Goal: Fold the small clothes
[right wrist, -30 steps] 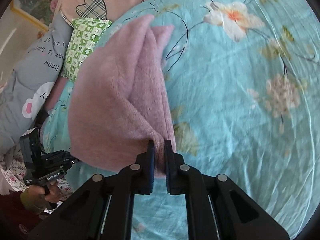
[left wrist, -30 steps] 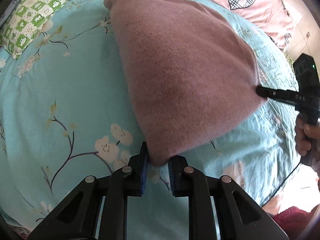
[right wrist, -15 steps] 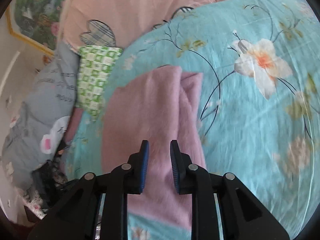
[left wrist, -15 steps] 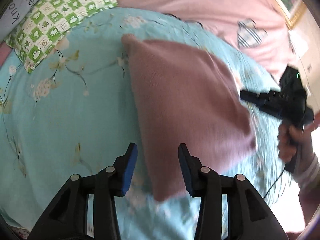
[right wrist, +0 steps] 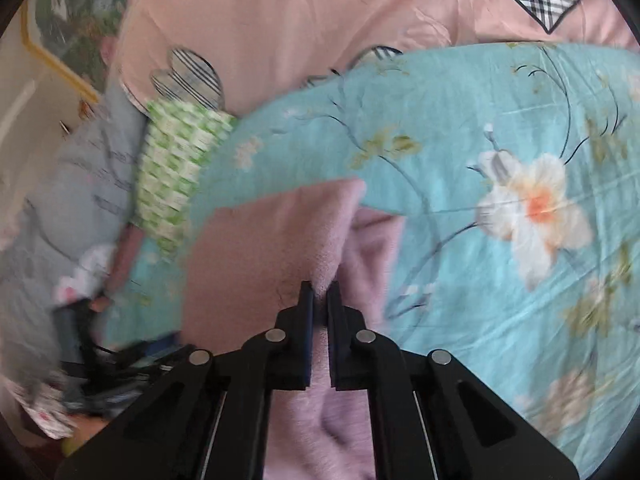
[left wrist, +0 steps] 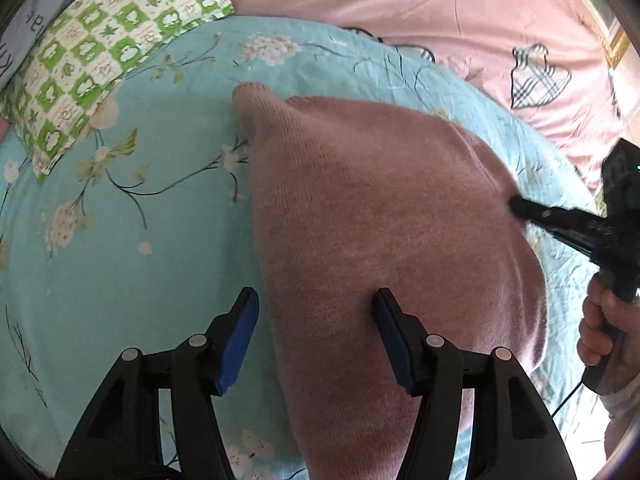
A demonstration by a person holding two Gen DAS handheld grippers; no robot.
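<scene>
Pink knit (left wrist: pixel 384 240) lies folded on the blue bedspread (left wrist: pixel 120 260). Left claw (left wrist: pixel 316 340) spread wide, holding nothing, straddling the knit's near edge. Right claw (right wrist: pixel 319 300) pinched on a ridge of the knit. Risk: a one-sided pull could drag the fold askew or bunch it.

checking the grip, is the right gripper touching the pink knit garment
Touching. In the right wrist view the right gripper has its jaws nearly shut on a fold of the pink knit garment; the left wrist view shows its tip at the cloth's edge.
</scene>
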